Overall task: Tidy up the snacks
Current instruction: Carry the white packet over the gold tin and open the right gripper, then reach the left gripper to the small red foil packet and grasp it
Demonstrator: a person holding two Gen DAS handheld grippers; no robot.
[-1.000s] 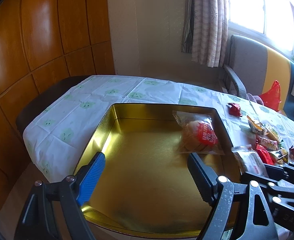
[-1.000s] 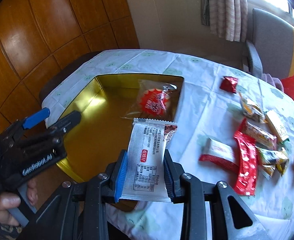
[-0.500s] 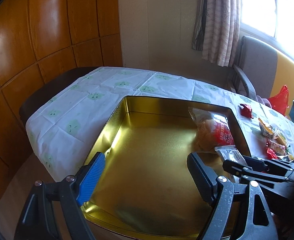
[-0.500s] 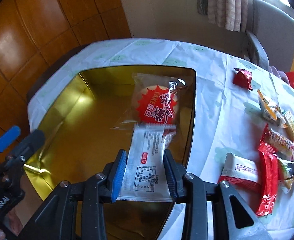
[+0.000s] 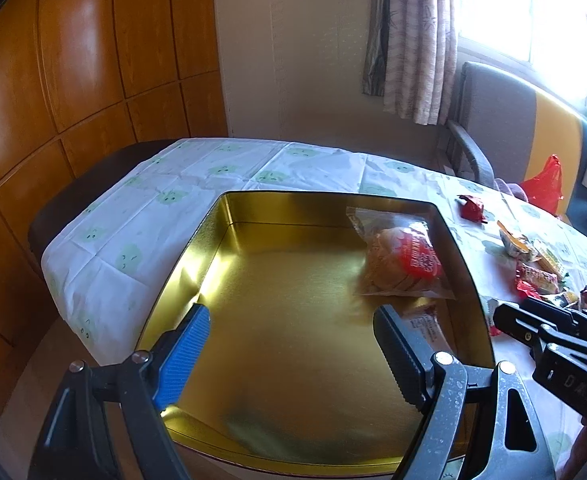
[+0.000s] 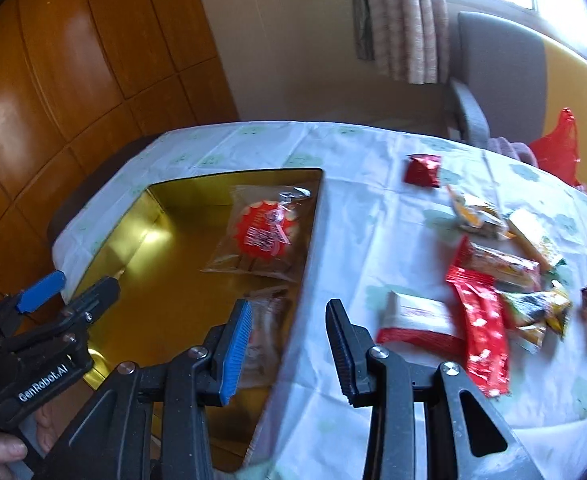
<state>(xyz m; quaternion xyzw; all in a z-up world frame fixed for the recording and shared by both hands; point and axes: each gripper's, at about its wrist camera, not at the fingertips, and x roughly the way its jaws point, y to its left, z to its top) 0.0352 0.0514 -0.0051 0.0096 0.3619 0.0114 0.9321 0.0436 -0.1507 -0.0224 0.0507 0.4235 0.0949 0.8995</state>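
Observation:
A gold tin (image 5: 293, 360) (image 6: 165, 280) sits on the table's left end. In it lie a clear packet with a red round label (image 5: 407, 262) (image 6: 263, 234) and a white packet (image 5: 425, 322) (image 6: 265, 320) near the tin's right wall. My right gripper (image 6: 289, 344) is open and empty above the tin's right rim; it also shows in the left wrist view (image 5: 509, 322). My left gripper (image 5: 289, 340) is open and empty over the tin's near side and shows in the right wrist view (image 6: 73, 290).
Several loose snacks lie on the tablecloth right of the tin: a white and red packet (image 6: 417, 322), a long red packet (image 6: 481, 328), a dark red wrapped piece (image 6: 423, 170), yellow packets (image 6: 477, 216). A grey chair (image 5: 497, 120) and a red bag (image 5: 545, 190) stand behind.
My right gripper opened and let go of the white packet, which now lies in the tin. The right gripper has drawn back and swung right, toward the loose snacks. The left gripper shifted only slightly.

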